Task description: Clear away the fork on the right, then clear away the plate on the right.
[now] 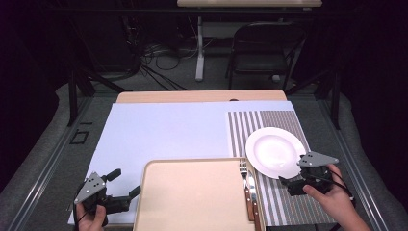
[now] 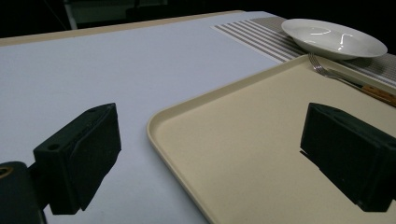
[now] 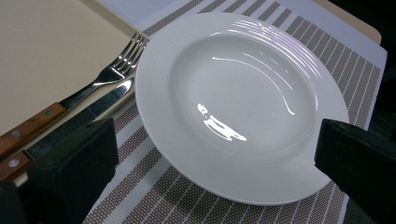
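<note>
Since the right claw (image 1: 299, 177) stands released just beside the near rim of the white plate (image 1: 275, 152), the plate lies straight ahead between its wide-spread jaws on the striped mat (image 1: 279, 202). Left of the plate, a fork (image 1: 245, 185) and knife (image 1: 253, 195) lie lengthwise along the tray (image 1: 192, 197) edge, close enough to be nudged. Well apart, the left claw (image 1: 126, 185) rests released at the tray's left edge on the table (image 1: 163, 130).

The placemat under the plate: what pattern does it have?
Brown and white stripes, clearest in the right gripper view.
</note>
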